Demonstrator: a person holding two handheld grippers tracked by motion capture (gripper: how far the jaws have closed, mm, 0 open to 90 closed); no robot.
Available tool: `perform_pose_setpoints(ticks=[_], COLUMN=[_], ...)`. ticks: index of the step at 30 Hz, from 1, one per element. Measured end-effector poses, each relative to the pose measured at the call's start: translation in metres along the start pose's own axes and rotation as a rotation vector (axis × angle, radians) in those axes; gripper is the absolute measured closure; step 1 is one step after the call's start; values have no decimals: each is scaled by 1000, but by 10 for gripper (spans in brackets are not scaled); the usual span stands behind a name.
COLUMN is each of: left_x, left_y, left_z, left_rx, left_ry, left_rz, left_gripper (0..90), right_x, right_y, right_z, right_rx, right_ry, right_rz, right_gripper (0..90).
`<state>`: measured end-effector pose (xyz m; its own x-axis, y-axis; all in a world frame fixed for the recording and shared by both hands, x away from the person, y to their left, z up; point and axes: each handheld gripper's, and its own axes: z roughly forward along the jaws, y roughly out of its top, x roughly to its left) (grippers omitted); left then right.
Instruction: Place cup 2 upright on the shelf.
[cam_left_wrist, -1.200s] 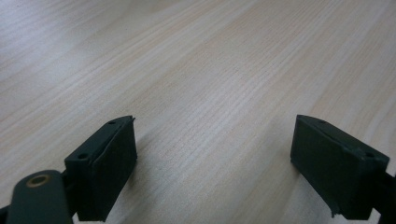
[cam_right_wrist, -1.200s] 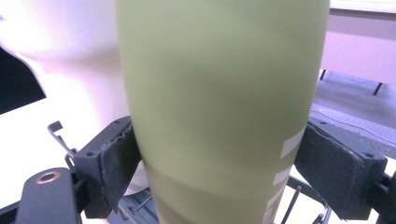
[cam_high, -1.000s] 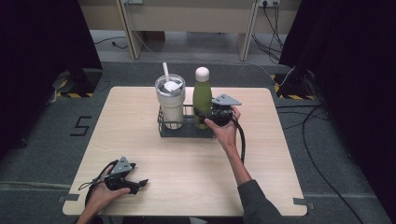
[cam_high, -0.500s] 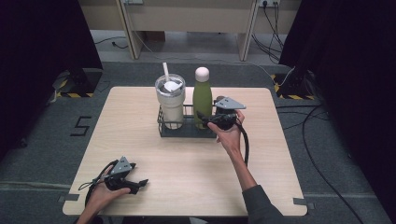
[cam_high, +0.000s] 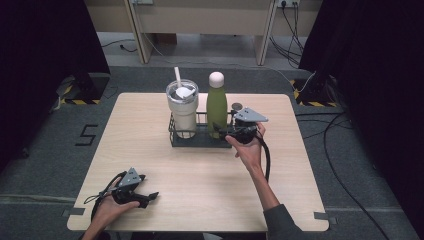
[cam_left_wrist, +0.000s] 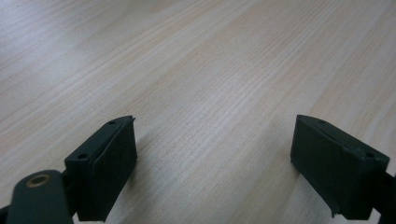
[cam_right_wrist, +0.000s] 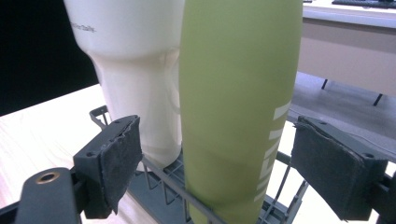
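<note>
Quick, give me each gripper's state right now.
Left gripper: open, holding nothing, low over the light wooden table.
Right gripper: open, fingers either side of the tall green metal bottle, not clamped on it.

Olive green bottle (cam_right_wrist: 238, 102) with a pale pinkish-white cap and white lettering down the side. Cream-white tumbler (cam_high: 182, 107), with a white straw and small dark print near the top. Dark grey wire rack (cam_high: 200, 139) under both. Light wooden table (cam_high: 210, 170) with fine straight grain lines. Black right gripper (cam_right_wrist: 215, 161) with 2 dark grey rough pads (cam_right_wrist: 122, 151). Black left gripper (cam_left_wrist: 212, 165), with a grey plate on top. Grey floor with 1 white numeral 5 (cam_high: 86, 135).
</note>
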<state>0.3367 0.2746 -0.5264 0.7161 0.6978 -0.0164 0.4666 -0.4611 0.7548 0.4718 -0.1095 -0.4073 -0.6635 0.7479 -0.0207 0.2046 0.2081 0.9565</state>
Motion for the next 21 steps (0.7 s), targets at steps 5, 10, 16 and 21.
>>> perform_pose_setpoints(ticks=[5,10,16,21], left_x=[0,0,0,0], left_y=[0,0,0,0], left_z=[0,0,0,0], left_rx=[0,0,1,1], left_ry=[0,-1,-1,0], left_rz=[0,-1,0,0], left_gripper=[137,137,137,137], right_x=[2,2,1,2], right_y=[-1,-3,-6,-9], right_z=[-9,-16,-22,-27], right_rx=[-8,-14,-16,-16], right_ry=[1,5,2,4], right_rz=[2,3,10,15], right_gripper=[164,166,169,173])
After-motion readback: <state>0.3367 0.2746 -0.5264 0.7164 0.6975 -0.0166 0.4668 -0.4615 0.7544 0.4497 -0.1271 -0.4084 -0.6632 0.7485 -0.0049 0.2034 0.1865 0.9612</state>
